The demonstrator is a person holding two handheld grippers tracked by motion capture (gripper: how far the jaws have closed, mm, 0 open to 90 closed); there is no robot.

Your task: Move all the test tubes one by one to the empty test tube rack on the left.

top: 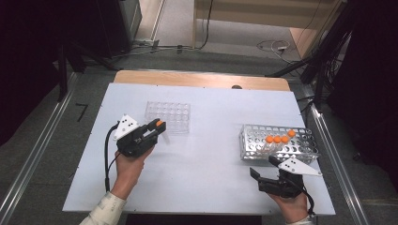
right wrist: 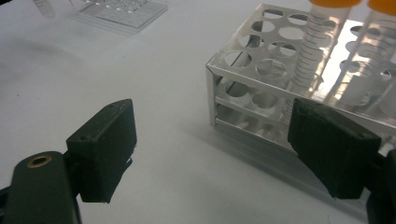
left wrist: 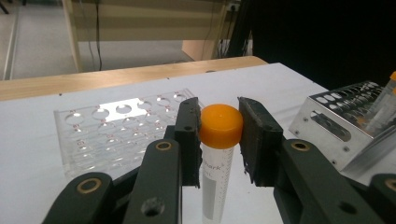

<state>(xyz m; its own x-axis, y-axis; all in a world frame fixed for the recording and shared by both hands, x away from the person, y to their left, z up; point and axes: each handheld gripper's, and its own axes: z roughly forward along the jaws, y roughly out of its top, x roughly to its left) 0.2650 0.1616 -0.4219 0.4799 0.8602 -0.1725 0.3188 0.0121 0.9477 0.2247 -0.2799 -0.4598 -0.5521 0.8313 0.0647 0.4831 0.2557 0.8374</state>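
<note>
My left gripper [top: 158, 127] [left wrist: 219, 135] is shut on an orange-capped clear tube [left wrist: 218, 154] [top: 161, 124], pads pressing its cap, tube hanging upright. It hovers just in front of the clear plastic rack [top: 167, 116] [left wrist: 116, 128], whose holes are empty. On the right stands a metal rack [top: 277, 143] [right wrist: 280, 88] holding several orange-capped tubes [top: 277, 139] [right wrist: 313, 51]. My right gripper [top: 264, 169] [right wrist: 210, 149] is open near the table's front right, low over the white surface, just in front of the metal rack's near corner, nothing between its jaws.
A white board [top: 211, 159] covers the wooden table [top: 202, 79]. Aluminium rails [top: 338, 159] run along both sides. Cables lie on the floor beyond the far edge. Open surface lies between the two racks.
</note>
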